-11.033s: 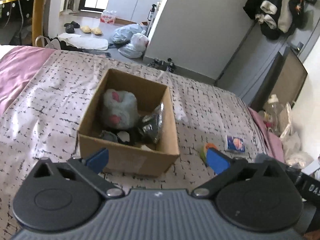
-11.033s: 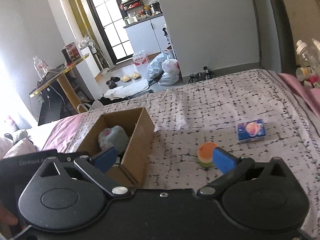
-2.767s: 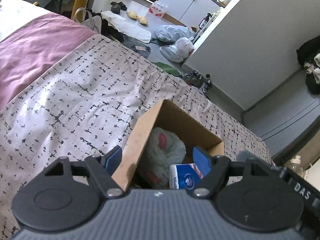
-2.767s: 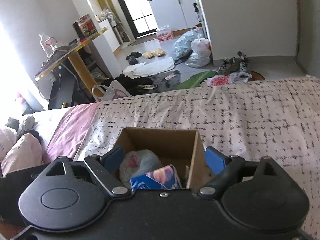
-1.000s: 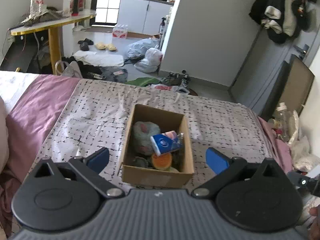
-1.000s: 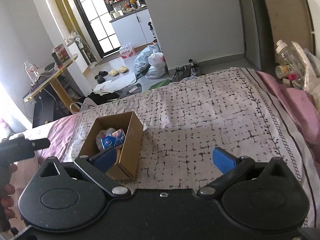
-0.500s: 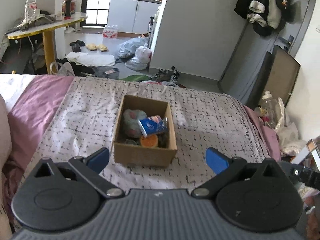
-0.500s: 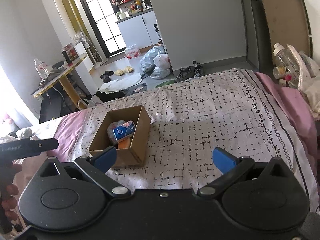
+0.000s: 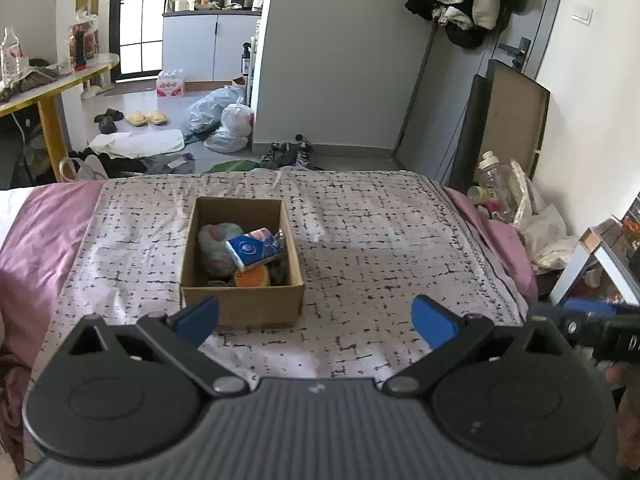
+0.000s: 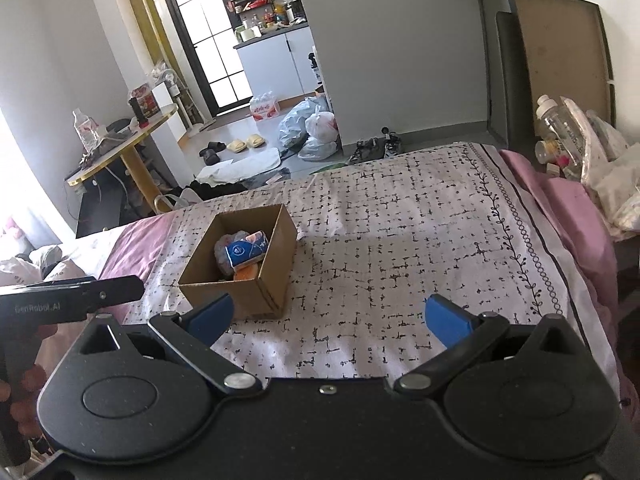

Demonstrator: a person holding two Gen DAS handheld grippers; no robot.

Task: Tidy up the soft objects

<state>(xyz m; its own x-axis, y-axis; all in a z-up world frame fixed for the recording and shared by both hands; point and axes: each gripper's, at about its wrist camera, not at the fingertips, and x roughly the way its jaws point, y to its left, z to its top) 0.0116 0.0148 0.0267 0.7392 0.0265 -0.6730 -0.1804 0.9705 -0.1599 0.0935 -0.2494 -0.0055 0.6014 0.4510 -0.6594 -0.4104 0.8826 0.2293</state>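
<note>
Box (image 9: 240,300) sits beyond left gripper (image 9: 316,318) fingers (image 9: 198,316).

One box (image 9: 240,304) on bed (image 9: 380,248). Inside box: one tissue pack (image 9: 256,249), one orange sponge (image 9: 252,278), one grey plush (image 9: 214,246); dark items beside, number unclear. Two tools: left (image 9: 316,318), right (image 10: 326,316). Two slippers (image 9: 146,118) on floor.

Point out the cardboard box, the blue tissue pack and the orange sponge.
cardboard box (image 9: 240,304): left wrist view, on its near outer wall.
blue tissue pack (image 9: 252,249): left wrist view, on its blue top face.
orange sponge (image 9: 252,278): left wrist view, on its orange top.
</note>
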